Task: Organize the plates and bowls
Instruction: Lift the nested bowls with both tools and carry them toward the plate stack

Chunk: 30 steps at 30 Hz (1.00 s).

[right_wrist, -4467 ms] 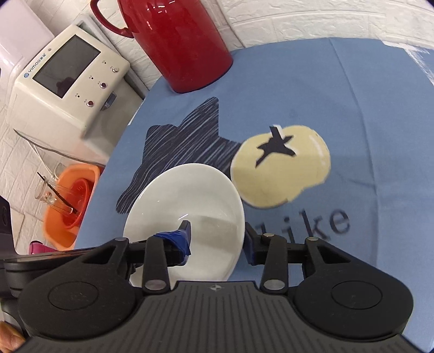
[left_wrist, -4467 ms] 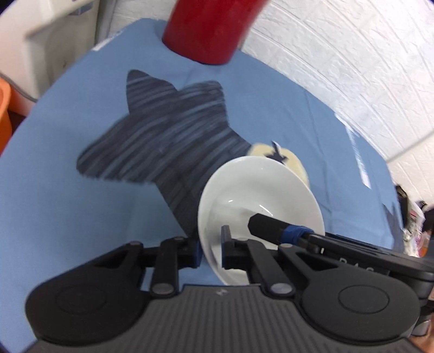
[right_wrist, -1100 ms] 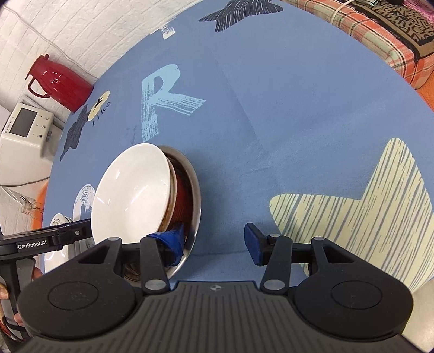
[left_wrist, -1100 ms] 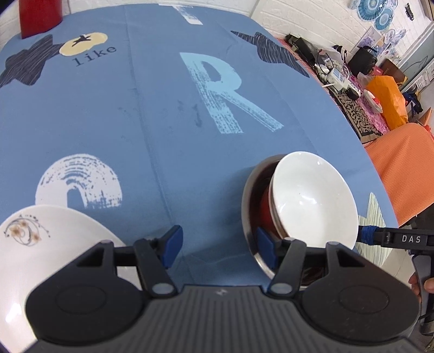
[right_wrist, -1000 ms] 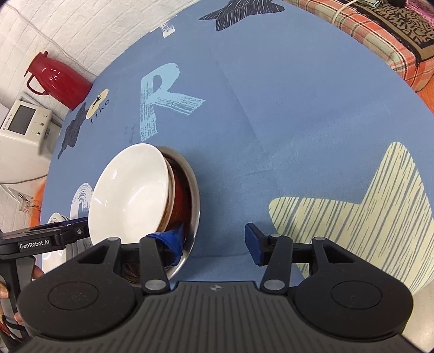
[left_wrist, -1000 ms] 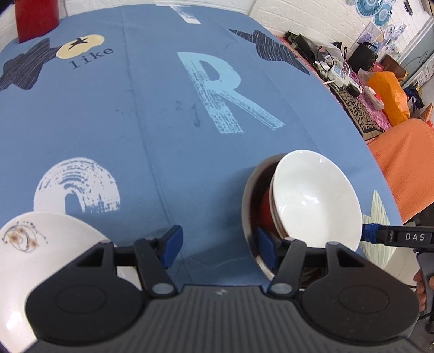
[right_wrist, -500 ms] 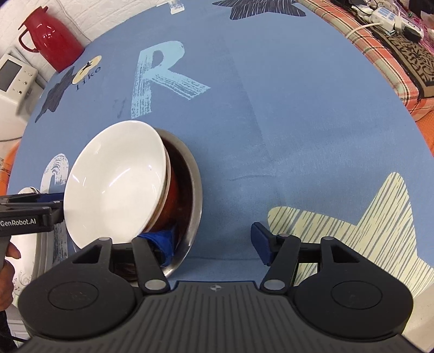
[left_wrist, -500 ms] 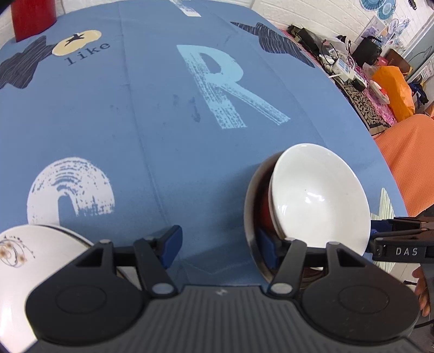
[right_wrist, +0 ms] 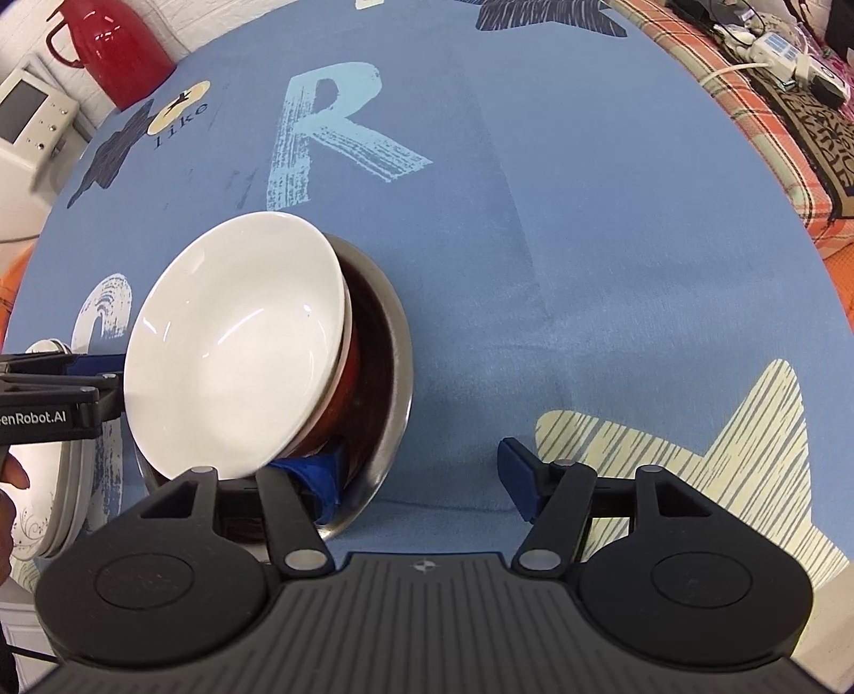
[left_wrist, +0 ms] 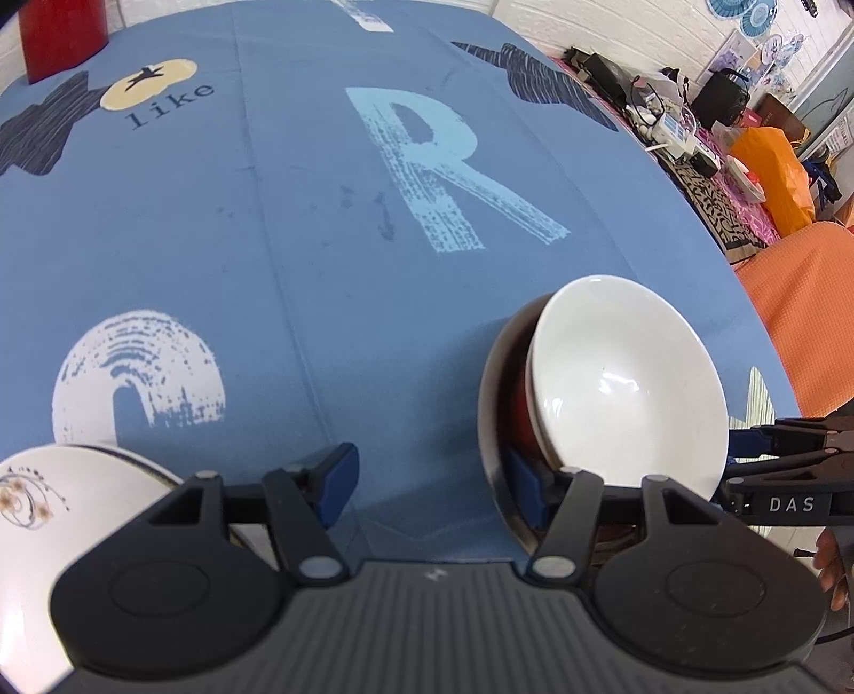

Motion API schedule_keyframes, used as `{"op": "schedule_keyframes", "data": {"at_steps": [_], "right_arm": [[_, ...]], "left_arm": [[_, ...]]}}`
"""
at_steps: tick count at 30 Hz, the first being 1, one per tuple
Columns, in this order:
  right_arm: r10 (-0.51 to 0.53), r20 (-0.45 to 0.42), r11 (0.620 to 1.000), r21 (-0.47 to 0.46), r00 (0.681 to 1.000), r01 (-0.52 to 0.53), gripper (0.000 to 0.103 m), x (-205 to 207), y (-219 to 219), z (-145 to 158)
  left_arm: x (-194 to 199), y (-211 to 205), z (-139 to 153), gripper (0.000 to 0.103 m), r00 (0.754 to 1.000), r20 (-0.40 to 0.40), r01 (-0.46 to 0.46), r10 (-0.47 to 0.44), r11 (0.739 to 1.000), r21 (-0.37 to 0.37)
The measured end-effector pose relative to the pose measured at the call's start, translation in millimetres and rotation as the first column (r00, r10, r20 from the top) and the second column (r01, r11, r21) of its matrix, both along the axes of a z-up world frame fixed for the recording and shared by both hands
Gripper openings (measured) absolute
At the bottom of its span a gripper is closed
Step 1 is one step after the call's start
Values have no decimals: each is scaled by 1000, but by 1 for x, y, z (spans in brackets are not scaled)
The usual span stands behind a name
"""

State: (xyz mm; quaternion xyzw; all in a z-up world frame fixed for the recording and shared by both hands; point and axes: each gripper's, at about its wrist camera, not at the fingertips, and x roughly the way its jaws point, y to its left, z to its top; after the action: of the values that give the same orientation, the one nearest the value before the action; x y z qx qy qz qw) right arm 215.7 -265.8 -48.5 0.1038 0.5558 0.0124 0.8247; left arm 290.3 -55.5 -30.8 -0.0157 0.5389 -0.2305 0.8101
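Surroundings: red thermos (right_wrist: 115, 45) at far edge of blue tablecloth (left_wrist: 299, 224); patterned plate (left_wrist: 58, 512) near left.
Stack: white bowl (right_wrist: 237, 347) tilted in red bowl (right_wrist: 341, 389), inside steel bowl (right_wrist: 392, 373).
Left gripper (left_wrist: 429, 483): released, empty.
Right gripper (right_wrist: 421, 480): released, left finger inside steel bowl.

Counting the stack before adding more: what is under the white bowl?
The white bowl sits tilted in a reddish-brown bowl, itself inside a metal bowl. The white bowl hides their bottoms, so anything deeper cannot be seen.
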Motion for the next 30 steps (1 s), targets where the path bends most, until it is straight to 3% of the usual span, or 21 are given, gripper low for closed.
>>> {"op": "schedule_keyframes", "data": {"at_steps": [4, 6, 7, 8, 9, 10, 12, 17, 24, 30], "right_arm": [[10, 11, 1000, -3, 1000, -10, 45, -1, 2, 0], [9, 32, 1000, 15, 999, -10, 39, -2, 0, 0], [9, 46, 999, 36, 999, -11, 31, -5, -1, 1], [15, 62, 997, 72, 998, -19, 15, -6, -2, 1], [19, 79, 994, 105, 997, -27, 8, -7, -1, 1], [23, 95, 994, 102, 995, -33, 0, -8, 2, 1], [24, 112, 997, 73, 993, -32, 0, -8, 10, -1], [-36, 95, 977, 214, 995, 15, 0, -13, -2, -7], [-45, 151, 969, 247, 987, 7, 3, -22, -4, -10], [3, 182, 981, 191, 983, -38, 7, -22, 4, -8]], "left_arm": [[0, 1, -1, 54, 1000, -14, -6, 6, 1000, -25], [0, 1, 0, 46, 1000, -24, -3, 2, 999, -36], [-1, -1, 1, 43, 1000, -19, 5, -6, 999, -40], [-3, -2, 2, 27, 999, -19, 25, -26, 998, -59], [-4, -4, 3, 4, 998, -33, 50, -54, 994, -93], [-6, -7, 4, 4, 997, -45, 60, -65, 992, -108], [-9, -12, 5, 4, 998, -23, 57, -59, 995, -78], [-7, -8, 4, 1, 999, -31, 36, -39, 994, -105], [-10, -11, 4, 0, 999, 9, 41, -40, 995, -95], [-13, -13, 9, 0, 998, 44, 46, -43, 995, -89]]}}
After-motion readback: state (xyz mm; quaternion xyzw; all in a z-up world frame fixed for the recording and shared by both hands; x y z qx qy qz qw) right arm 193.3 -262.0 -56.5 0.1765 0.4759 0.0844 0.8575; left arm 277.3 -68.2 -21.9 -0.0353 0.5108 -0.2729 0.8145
